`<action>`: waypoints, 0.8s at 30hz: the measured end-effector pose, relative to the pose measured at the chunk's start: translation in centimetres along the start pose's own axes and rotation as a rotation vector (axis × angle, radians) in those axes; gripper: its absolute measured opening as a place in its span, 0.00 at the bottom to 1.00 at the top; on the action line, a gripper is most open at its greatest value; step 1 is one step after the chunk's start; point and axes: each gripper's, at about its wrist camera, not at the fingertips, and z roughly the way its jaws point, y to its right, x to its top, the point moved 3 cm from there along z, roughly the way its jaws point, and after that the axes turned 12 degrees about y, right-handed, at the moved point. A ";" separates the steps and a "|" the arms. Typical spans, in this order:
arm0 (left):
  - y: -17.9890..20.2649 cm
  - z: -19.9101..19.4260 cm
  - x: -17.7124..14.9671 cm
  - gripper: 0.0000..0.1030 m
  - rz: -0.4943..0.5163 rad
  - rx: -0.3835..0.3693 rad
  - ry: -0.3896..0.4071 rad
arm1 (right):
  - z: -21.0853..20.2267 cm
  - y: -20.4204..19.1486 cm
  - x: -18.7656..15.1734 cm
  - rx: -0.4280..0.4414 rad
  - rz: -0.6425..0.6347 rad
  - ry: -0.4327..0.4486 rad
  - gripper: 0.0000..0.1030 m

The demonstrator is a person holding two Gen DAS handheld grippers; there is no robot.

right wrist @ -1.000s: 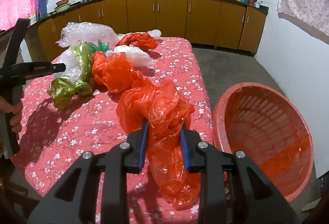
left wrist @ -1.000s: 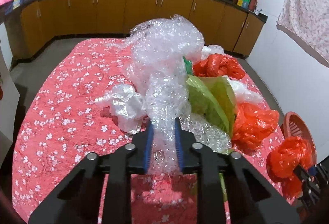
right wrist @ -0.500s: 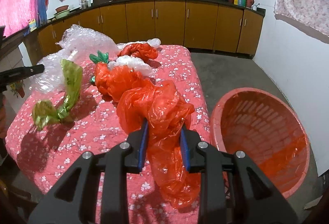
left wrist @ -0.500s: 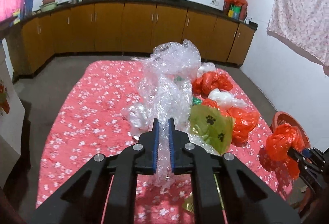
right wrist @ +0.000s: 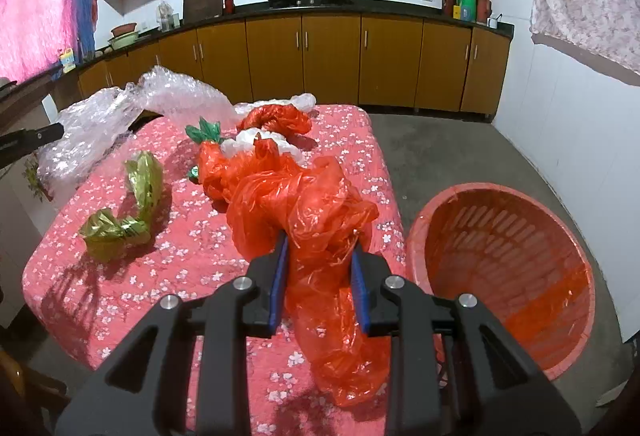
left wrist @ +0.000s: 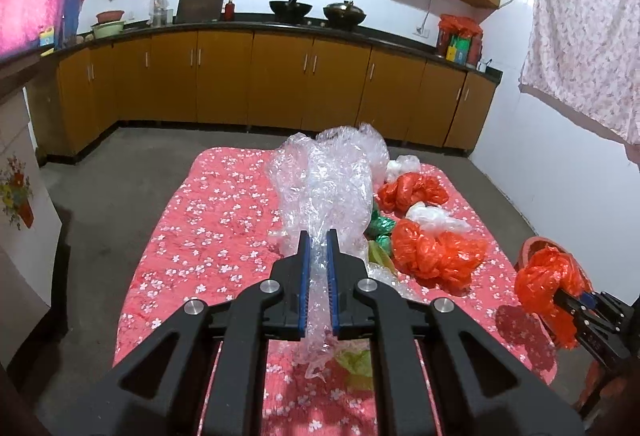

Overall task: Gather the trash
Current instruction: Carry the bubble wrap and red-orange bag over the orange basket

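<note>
Left wrist view: the left hand-held gripper (left wrist: pixel 319 236) was clamped tight on a clear bubble wrap sheet (left wrist: pixel 328 183), which hung raised above the tabletop (left wrist: pixel 216 220) with its red floral cloth. Loose pieces lay on the cloth beyond it: two orange-red bags (left wrist: pixel 436 252), white bags (left wrist: pixel 432 213), a dark green bag (left wrist: pixel 380 228), and a yellow-green bag (left wrist: pixel 356 360) partly hidden below the gripper. At the right edge the right hand-held gripper (left wrist: pixel 560 296) carried its own orange-red bag (left wrist: pixel 544 284) near the basket.

Right wrist view: the right hand-held gripper (right wrist: pixel 319 248) was closed on the orange-red bag (right wrist: pixel 312 211), a bunched wad filling the gap between the pads, its tail dangling below. The orange basket (right wrist: pixel 440 203) stood on the floor just beside the tabletop's right edge, and looked empty as far as its inside showed. The yellow-green bag (right wrist: pixel 128 211) lay on the cloth to the left.

Progress, judged: early. Two pieces were lifted but neither was in the basket; at least five more remained on the tabletop.
</note>
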 end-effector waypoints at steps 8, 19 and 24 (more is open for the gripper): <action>0.4 -2.4 1.1 0.08 -0.023 -0.014 0.051 | -1.6 0.5 1.0 -0.008 0.011 0.042 0.27; 4.0 -3.8 3.5 0.07 0.000 -0.098 0.127 | -4.1 2.7 2.6 -0.056 0.035 0.100 0.27; 6.4 -3.3 3.4 0.07 0.025 -0.150 0.124 | -5.3 4.5 3.2 -0.102 0.069 0.128 0.27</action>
